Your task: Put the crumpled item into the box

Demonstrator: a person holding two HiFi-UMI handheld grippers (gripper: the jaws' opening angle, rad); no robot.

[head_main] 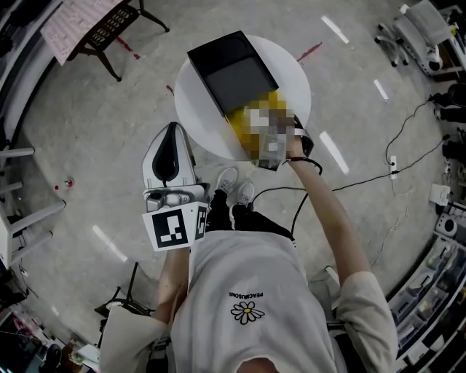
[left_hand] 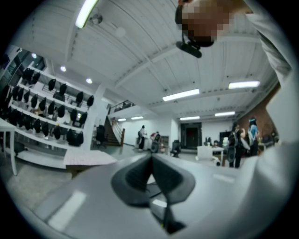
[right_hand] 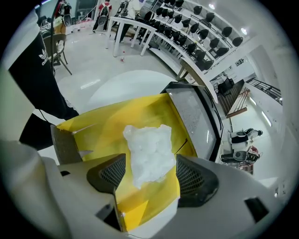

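Observation:
A crumpled white item sits over the yellow inside of the box, between the wide-apart jaws of my right gripper; neither pad presses on it. The box's black lid lies folded back behind it. In the head view the box with its black lid stands on a round white table, and a blurred patch covers most of the right gripper there. My left gripper is held near my body, away from the box, its pads meeting at the tip with nothing between them.
A dark stand bearing a printed sheet is at the far left. A black cable and a power strip lie on the floor to the right. My shoes are by the table's near edge. Shelves of dark helmets line the wall.

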